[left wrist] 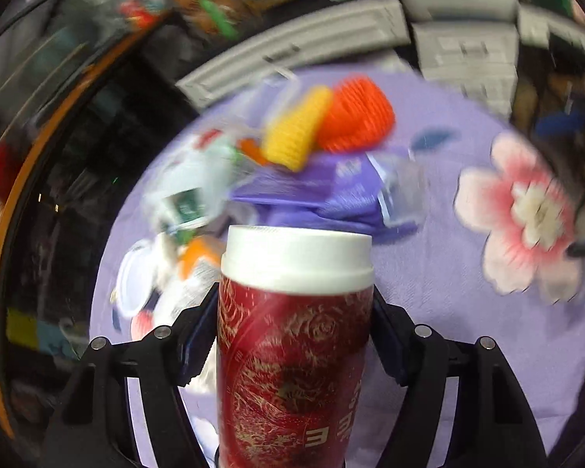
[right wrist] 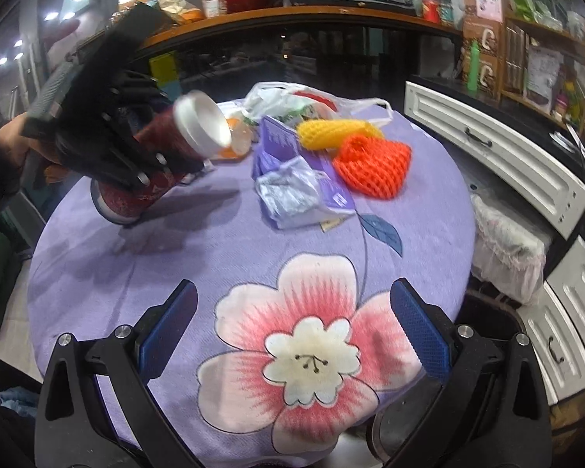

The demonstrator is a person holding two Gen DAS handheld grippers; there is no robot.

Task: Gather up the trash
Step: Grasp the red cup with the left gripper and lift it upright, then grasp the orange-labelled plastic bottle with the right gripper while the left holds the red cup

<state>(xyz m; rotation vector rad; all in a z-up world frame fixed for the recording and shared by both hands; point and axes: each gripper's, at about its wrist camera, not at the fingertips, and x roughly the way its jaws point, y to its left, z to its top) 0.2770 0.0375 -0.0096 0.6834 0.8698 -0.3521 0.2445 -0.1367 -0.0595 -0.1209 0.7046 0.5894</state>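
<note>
The red canister with gold pattern and a white screw cap sits between the jaws of the left gripper, which press on its two sides at a fairly wide spread. In the right wrist view the red canister is tilted, its long axis running from the base at 7 o'clock to the cap at 1 o'clock, cap end pointing toward the litter pile; its lower end is just above the worktop, and whether it touches cannot be told. A person's hand holds the left gripper at the left edge. Past the cap lie a yellow foam fruit net, an orange foam fruit net, a purple carton, a crumpled wrapper and a white plastic bag. The right gripper hovers with its jaws wide apart and nothing between them, above the pink flower printed on the lilac cloth.
</note>
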